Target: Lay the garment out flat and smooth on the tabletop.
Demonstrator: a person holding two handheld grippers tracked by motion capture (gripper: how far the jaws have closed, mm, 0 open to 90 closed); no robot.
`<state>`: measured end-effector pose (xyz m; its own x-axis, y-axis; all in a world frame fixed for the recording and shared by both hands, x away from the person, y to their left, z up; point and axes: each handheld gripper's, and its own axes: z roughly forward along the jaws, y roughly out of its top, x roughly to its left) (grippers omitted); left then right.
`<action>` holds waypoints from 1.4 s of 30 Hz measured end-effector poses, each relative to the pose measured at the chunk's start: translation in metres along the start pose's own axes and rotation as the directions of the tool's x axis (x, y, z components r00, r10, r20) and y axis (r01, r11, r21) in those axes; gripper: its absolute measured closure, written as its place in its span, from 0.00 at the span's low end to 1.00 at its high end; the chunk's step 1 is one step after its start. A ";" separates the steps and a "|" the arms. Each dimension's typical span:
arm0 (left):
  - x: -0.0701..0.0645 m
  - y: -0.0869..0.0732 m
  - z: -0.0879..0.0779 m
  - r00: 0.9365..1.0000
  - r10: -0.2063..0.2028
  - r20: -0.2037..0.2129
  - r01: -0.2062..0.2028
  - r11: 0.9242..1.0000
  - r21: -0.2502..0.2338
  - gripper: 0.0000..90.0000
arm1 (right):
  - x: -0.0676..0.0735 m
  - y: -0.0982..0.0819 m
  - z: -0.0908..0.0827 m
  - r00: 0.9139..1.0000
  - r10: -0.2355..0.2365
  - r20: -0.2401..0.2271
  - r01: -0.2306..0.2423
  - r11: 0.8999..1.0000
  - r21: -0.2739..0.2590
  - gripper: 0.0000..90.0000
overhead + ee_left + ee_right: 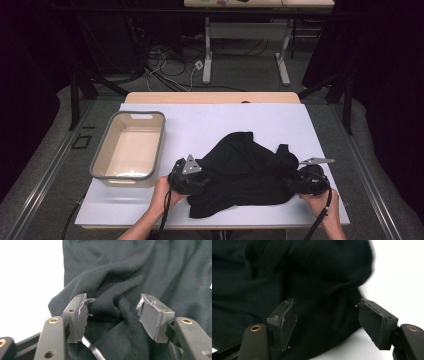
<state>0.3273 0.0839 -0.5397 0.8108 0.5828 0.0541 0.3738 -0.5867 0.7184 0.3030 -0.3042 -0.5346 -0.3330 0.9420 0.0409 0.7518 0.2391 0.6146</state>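
A crumpled black garment [245, 167] lies on the white table cover [200, 122], near the front edge. My left gripper [201, 183] is at the cloth's left edge and my right gripper [299, 185] at its right edge, each held by a hand. In the left gripper view the jaws of the left gripper [113, 315] stand apart, a raised fold of the black garment [125, 270] between them with the left pad just touching it. In the right gripper view the right gripper [325, 322] is open too, the dark cloth [262, 277] lying between its pads without being pinched.
A beige bin [107, 145] with a grey rim stands on the left of the table, with nothing inside it. Bare white cover stretches behind the garment. Beyond the table are cables on the floor and another table's legs [207, 60].
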 end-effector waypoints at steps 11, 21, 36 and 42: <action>-0.003 -0.011 0.014 1.000 0.020 0.018 -0.020 0.999 0.025 0.86 | 0.010 -0.003 0.012 0.999 -0.045 0.000 0.045 0.999 -0.021 0.70; -0.019 -0.022 -0.011 0.993 0.020 0.117 -0.026 0.998 0.051 0.93 | 0.027 0.011 0.028 0.988 -0.146 0.039 0.149 0.987 -0.066 1.00; -0.009 -0.014 -0.032 0.993 -0.037 0.110 0.040 0.999 -0.027 0.42 | 0.024 0.016 0.016 0.992 -0.120 -0.031 0.117 0.990 -0.072 0.52; -0.008 -0.006 -0.030 0.998 -0.028 0.061 0.031 0.998 -0.053 0.36 | 0.024 0.002 0.006 0.988 -0.135 -0.071 0.134 0.991 -0.025 0.34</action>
<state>0.3046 0.0993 -0.5232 0.8261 0.5634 -0.0088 0.3745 -0.5373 0.7557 0.3000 -0.2797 -0.5364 -0.4709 0.8821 0.0132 0.6858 0.3566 0.6344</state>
